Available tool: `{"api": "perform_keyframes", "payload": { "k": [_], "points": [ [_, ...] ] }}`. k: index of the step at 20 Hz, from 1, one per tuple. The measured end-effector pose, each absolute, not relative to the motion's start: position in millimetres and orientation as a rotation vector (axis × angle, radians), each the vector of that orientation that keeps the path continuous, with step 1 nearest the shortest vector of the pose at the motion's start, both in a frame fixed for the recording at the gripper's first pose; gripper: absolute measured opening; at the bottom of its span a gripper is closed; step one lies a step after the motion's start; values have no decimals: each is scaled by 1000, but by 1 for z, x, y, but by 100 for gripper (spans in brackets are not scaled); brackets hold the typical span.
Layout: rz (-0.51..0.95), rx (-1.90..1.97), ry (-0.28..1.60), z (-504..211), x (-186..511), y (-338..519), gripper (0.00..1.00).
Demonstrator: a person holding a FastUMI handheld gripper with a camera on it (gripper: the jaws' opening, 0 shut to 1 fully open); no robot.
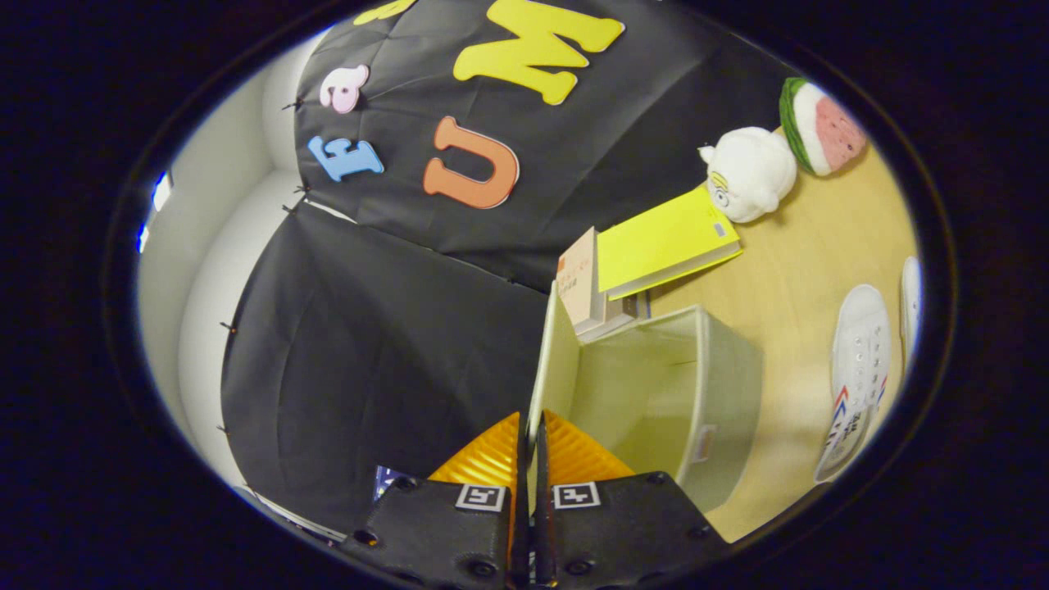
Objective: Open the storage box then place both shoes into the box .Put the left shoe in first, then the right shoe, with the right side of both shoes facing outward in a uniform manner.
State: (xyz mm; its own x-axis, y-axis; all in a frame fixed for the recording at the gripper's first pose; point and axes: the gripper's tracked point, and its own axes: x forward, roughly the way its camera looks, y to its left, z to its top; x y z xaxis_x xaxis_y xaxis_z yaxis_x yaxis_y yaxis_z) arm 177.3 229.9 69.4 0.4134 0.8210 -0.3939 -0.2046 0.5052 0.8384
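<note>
My gripper [531,442] is shut on the lid [557,360] of the pale storage box [721,385], with the thin lid edge pinched between both fingers. The lid stands raised, swung up away from the box's open mouth. The inside of the box [647,393] is bare. Two white shoes lie on the wooden table beyond the box: one shoe [856,377] with red and blue side marks, and a second shoe [911,303] of which just a sliver shows at its far side.
A yellow book [664,242] rests on a stack of books [586,287] right behind the box. A white plush toy [750,172] and a watermelon plush [819,127] sit further back on the wooden table [803,254]. The black cloth wall stands close behind the lid.
</note>
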Motion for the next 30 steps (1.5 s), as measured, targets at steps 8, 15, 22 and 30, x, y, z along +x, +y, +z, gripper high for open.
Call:
{"api": "perform_keyframes", "payload": {
  "k": [8,15,22,30],
  "points": [
    [763,552,939,94,179,389,21],
    [606,138,937,33,180,387,100],
    [429,25,947,8,187,253,100],
    [245,-3,1008,-29,183,84,100]
  ]
}}
